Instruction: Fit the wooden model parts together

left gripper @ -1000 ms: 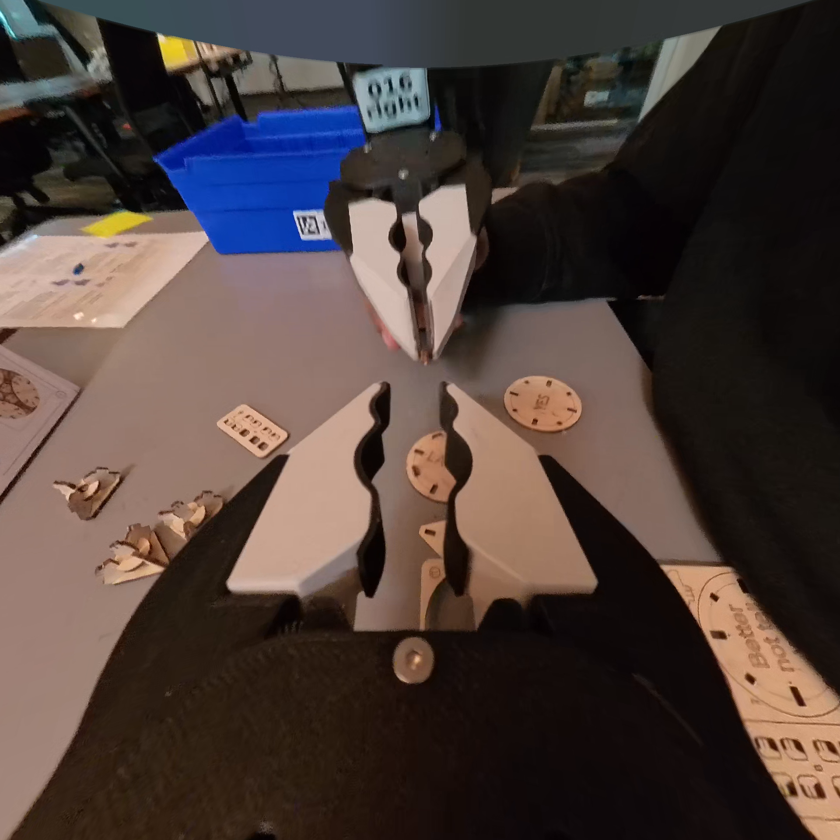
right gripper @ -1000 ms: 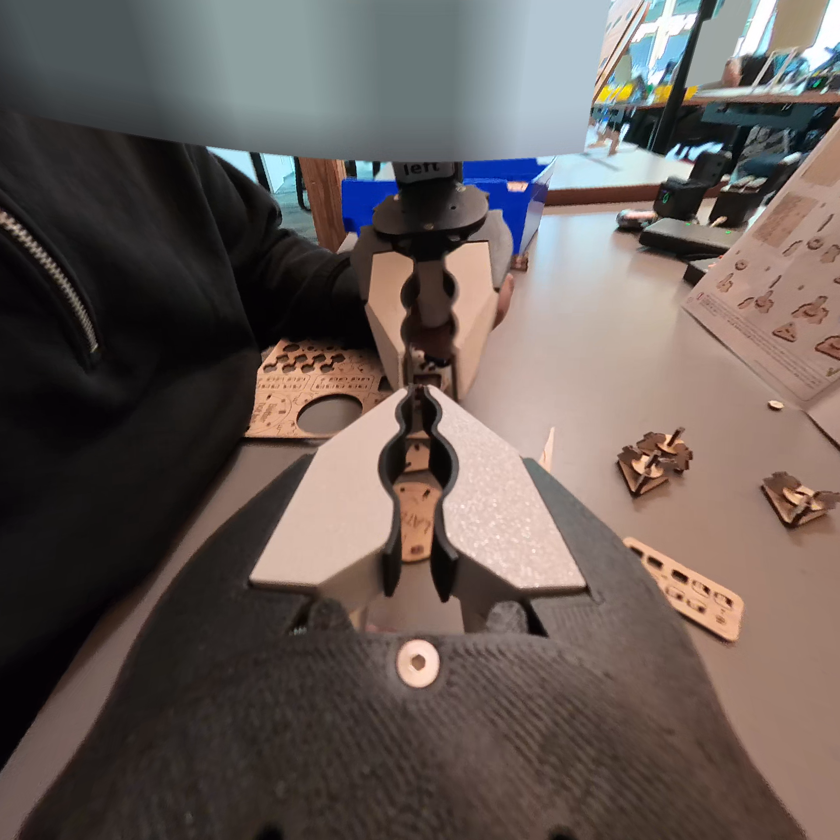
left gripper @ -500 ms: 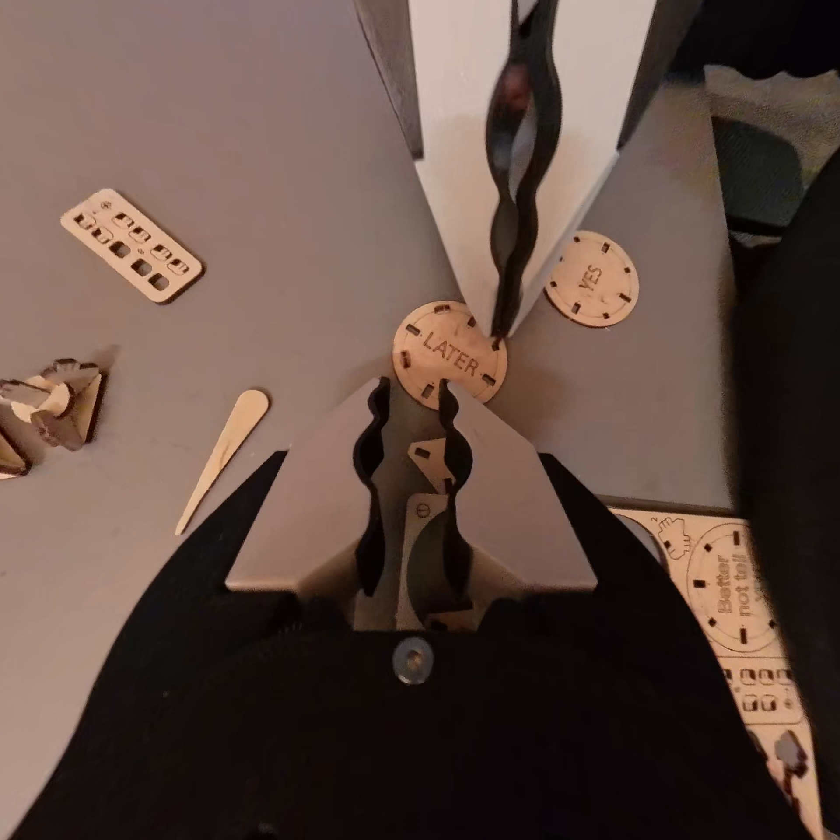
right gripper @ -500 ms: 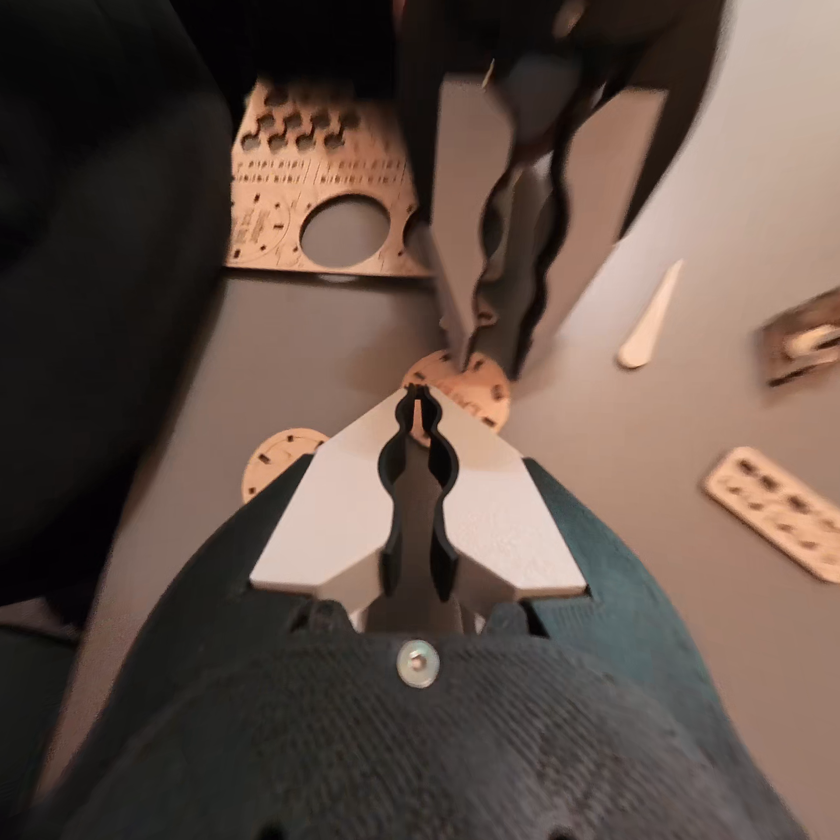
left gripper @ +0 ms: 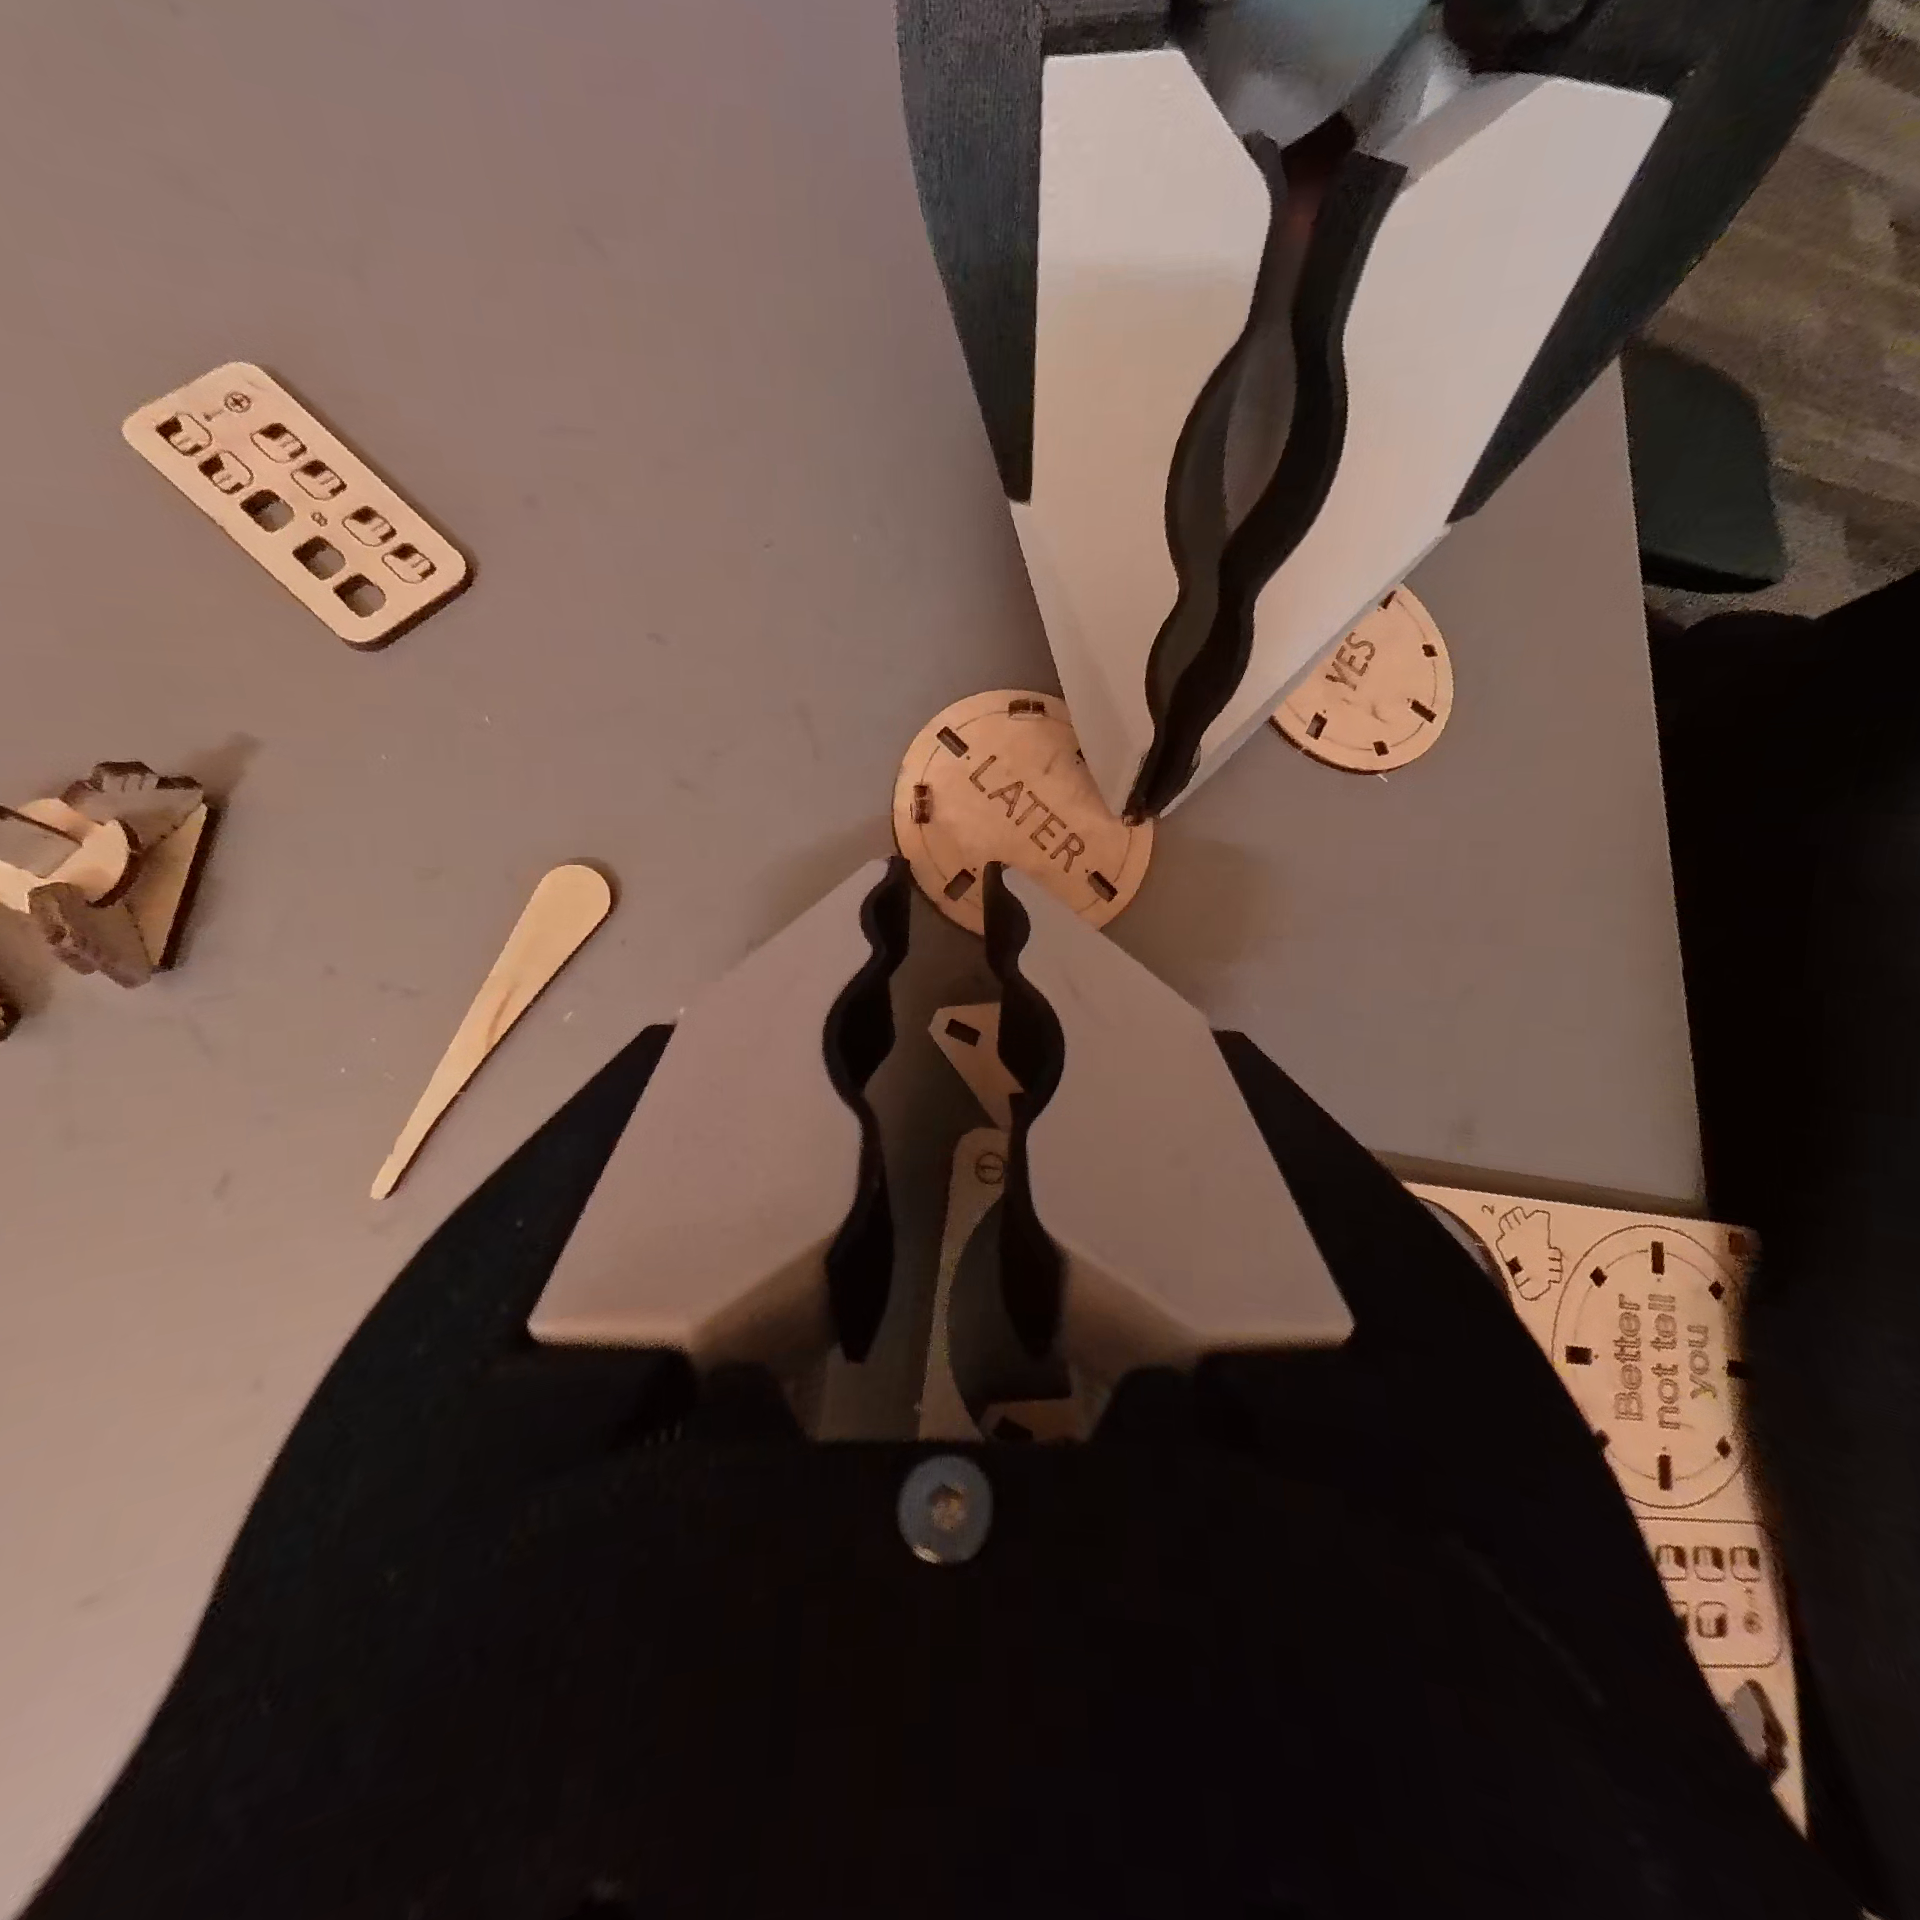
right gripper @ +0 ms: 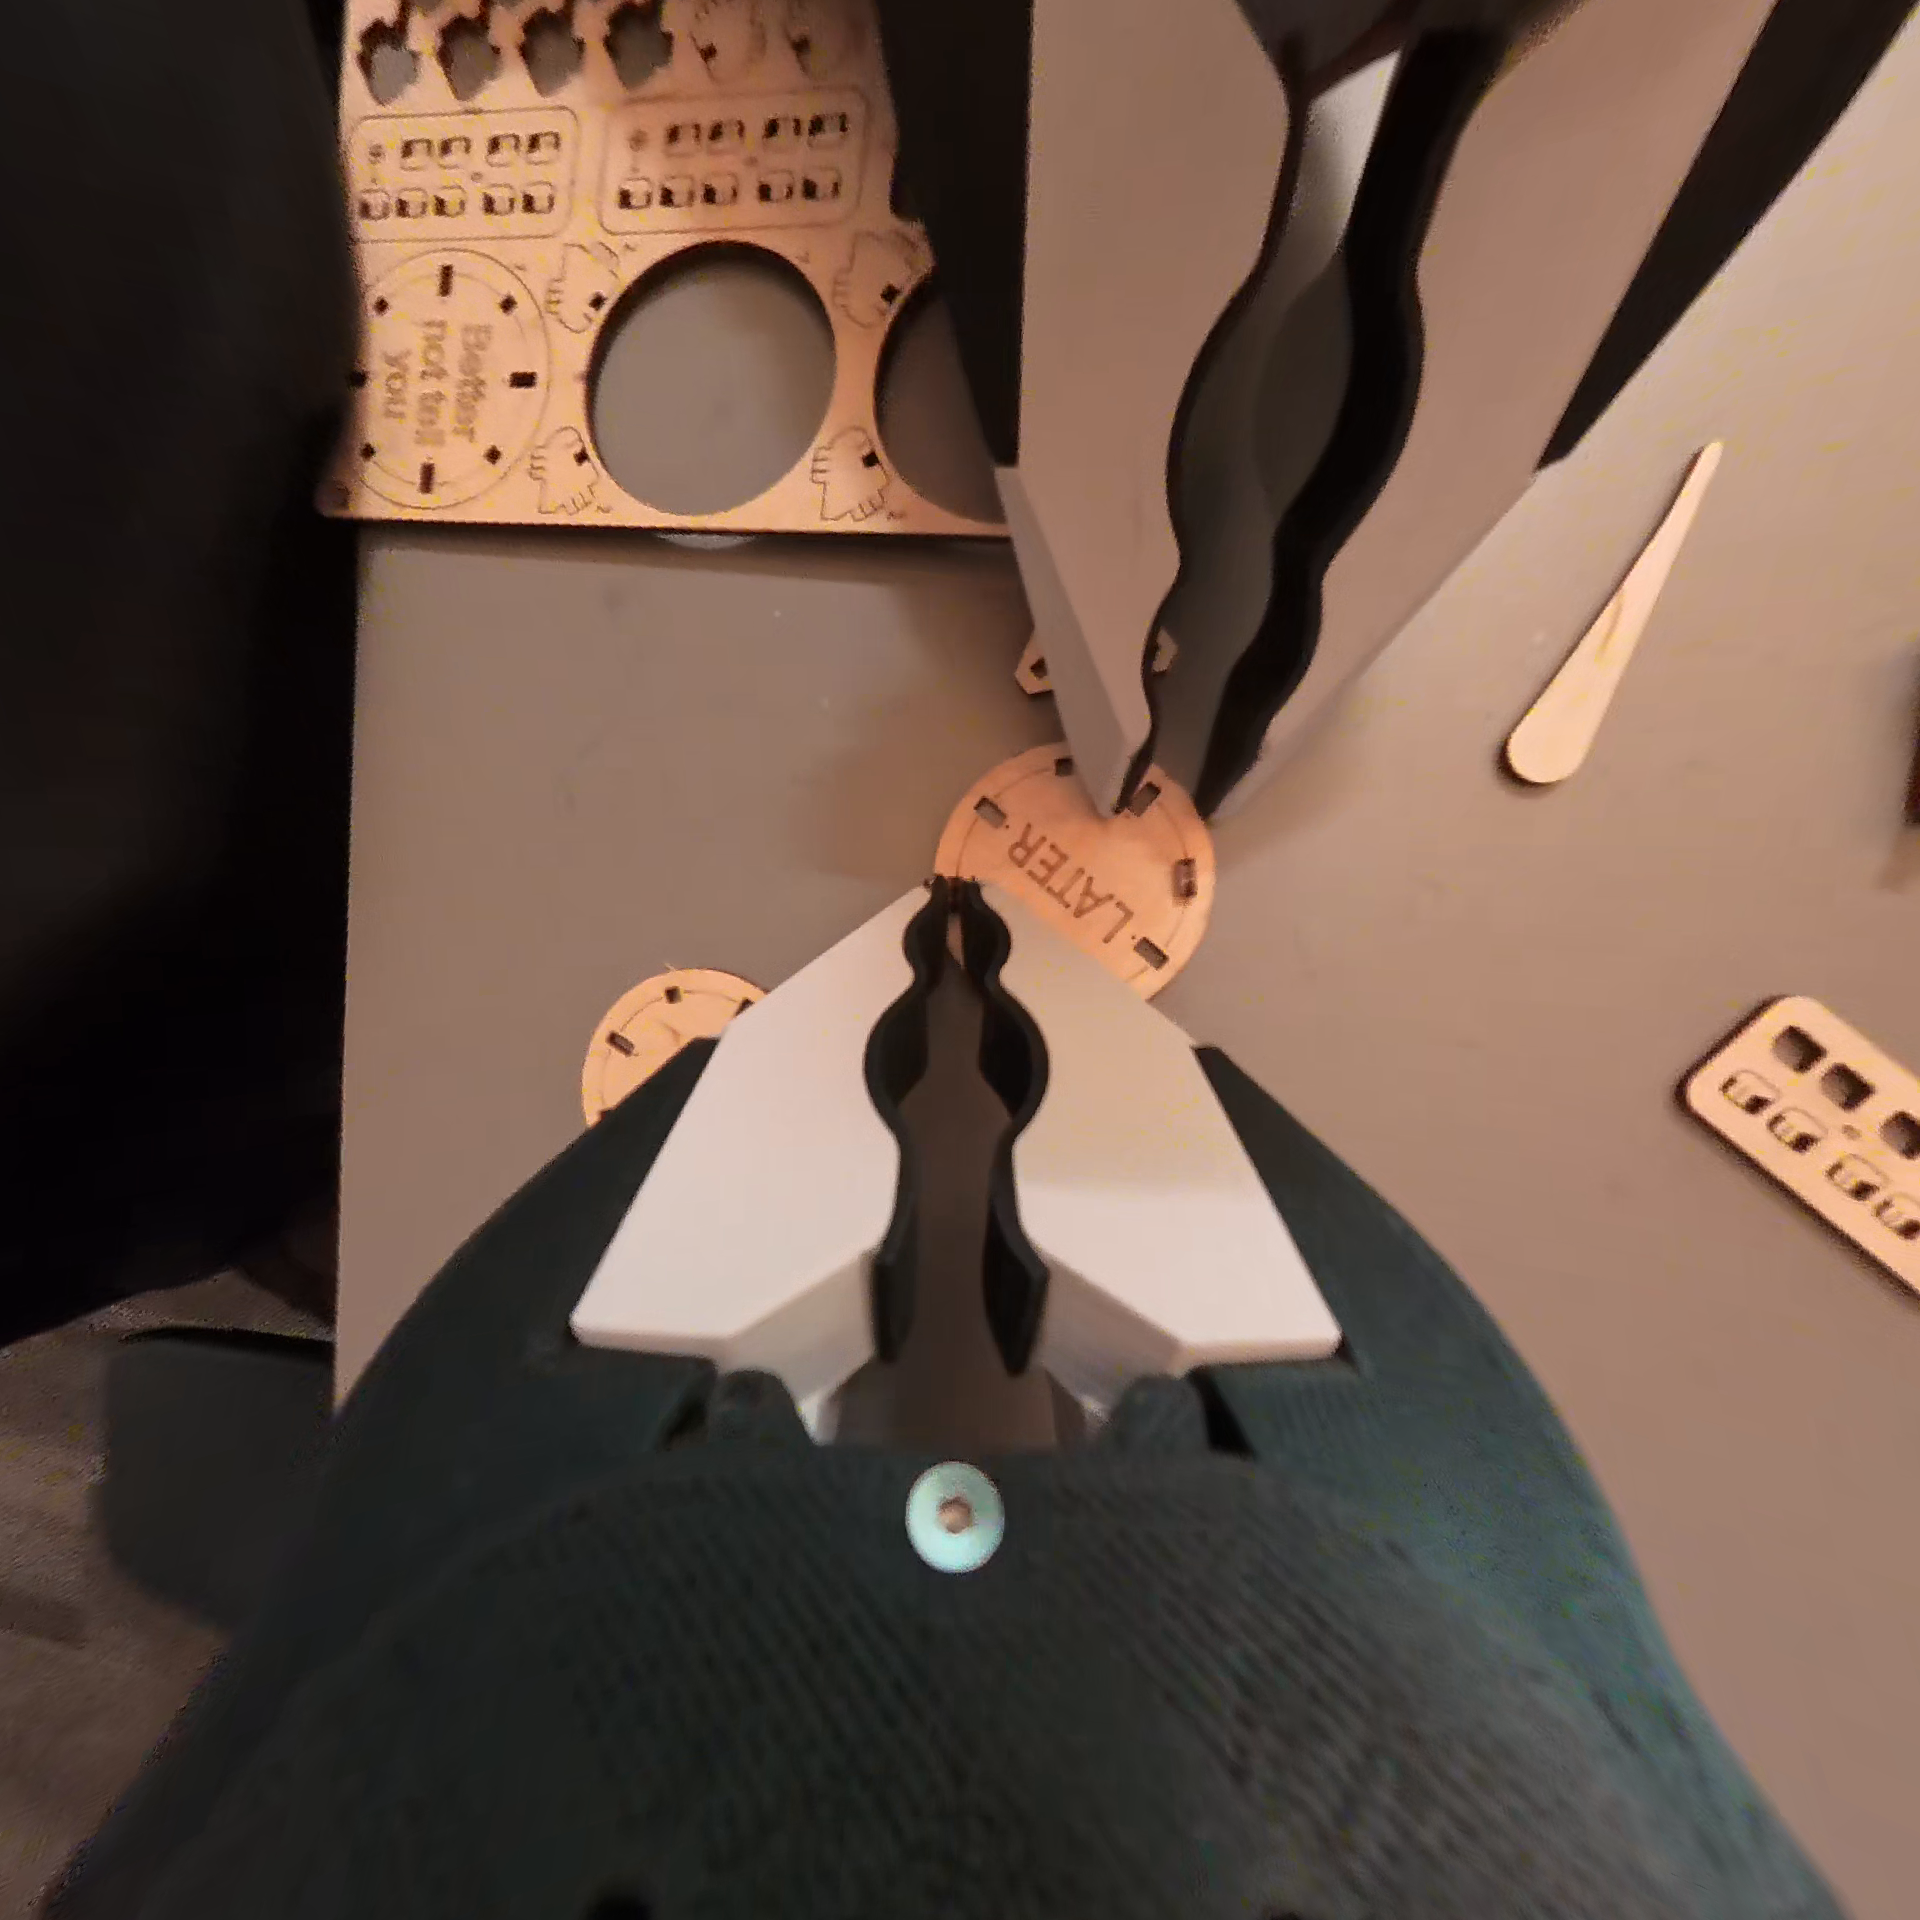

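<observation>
We see the left gripper [left gripper: 940, 878] parted over a wooden disc [left gripper: 1023, 821], the right gripper [right gripper: 951, 888] clenched, tips on its rim, grey table [left gripper: 623, 260] beneath.

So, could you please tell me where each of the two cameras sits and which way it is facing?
Left wrist view: sits on the left hand-held gripper, looking steeply down at the grey table; its own open fingers straddle the edge of a round wooden disc, and the right hand-held gripper comes in from above.
Right wrist view: sits on the right gripper, also looking down, from the opposite side; its shut tips meet the disc's edge, and a dark sleeve shows at left.
Shared: both grippers, the disc, a second disc, a wooden stick.
</observation>
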Demonstrator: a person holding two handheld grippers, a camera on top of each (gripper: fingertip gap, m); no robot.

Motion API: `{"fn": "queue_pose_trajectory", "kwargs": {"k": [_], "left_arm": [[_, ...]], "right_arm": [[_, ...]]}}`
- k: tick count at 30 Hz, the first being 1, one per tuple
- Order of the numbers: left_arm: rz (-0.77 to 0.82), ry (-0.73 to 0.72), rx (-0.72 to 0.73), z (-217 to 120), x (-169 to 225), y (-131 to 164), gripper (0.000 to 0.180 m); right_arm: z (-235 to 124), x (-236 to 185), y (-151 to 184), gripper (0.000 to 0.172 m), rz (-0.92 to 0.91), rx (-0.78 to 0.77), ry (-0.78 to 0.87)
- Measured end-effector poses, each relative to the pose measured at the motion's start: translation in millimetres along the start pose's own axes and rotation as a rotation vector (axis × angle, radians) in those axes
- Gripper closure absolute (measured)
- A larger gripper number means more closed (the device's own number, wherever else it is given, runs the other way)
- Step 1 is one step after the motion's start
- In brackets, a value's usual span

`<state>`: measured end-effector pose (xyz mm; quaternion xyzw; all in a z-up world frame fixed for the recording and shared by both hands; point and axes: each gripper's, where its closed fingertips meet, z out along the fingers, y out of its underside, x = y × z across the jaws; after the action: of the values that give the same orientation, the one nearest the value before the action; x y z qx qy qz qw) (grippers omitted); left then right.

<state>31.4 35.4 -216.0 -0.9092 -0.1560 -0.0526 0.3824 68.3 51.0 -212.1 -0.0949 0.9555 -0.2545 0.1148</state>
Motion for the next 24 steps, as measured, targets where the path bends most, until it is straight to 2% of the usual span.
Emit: {"fn": "queue_pose_trajectory", "kwargs": {"k": [15,21,24], "left_arm": [[-0.035,-0.004,0.003,-0.2,-2.6,-0.1,0.175],[-0.061,0.006,0.007,-0.3,-2.6,-0.1,0.175],[-0.058,0.003,0.007,-0.2,-2.7,-0.1,0.175]], "right_arm": [[1.3,1.0,2.1,0.171,-0.065,-0.363,0.118],[2.4,1.8,4.0,0.171,-0.103,-0.44,0.118],[2.6,2.5,3.8,0.171,-0.084,-0.416,0.132]]}}
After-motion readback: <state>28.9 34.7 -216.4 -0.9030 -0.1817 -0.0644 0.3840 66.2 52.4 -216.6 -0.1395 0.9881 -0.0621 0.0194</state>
